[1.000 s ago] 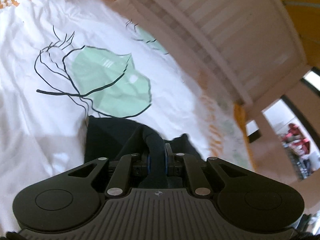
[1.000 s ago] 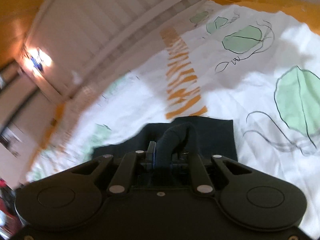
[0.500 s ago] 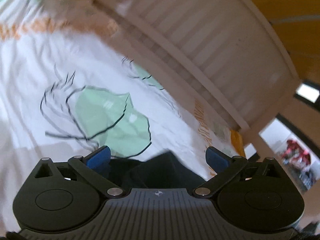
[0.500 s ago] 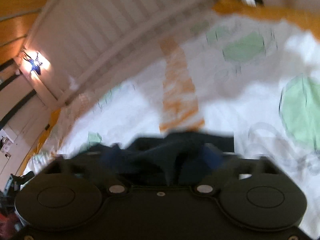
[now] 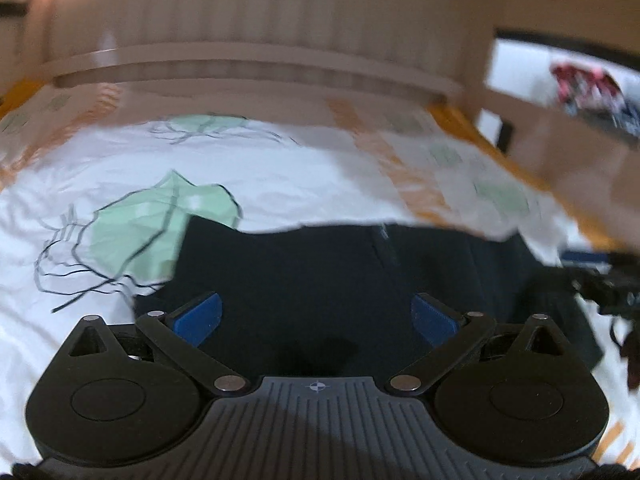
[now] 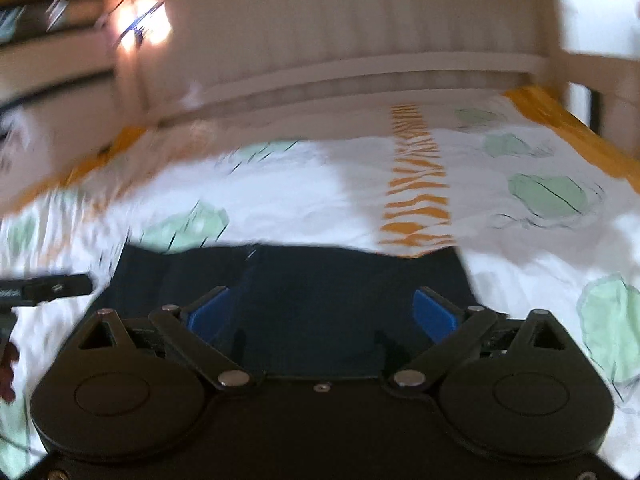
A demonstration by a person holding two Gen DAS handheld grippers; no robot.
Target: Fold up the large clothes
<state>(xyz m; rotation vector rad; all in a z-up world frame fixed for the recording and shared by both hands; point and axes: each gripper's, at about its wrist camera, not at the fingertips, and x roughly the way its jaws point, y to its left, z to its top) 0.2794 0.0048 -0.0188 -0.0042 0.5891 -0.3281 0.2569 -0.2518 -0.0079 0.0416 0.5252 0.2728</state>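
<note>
Dark garment (image 5: 320,272) lies flat on the bed (image 5: 280,176); left gripper (image 5: 316,316) and right gripper (image 6: 322,316) fingers spread wide, empty.

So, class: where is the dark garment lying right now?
In both wrist views the garment lies flat on the leaf-print bedsheet, just ahead of each gripper's open jaws, with the headboard beyond.

The dark navy garment (image 5: 320,272) lies flat — folded, straight-edged — on the white leaf-print bedsheet (image 5: 280,184).
</note>
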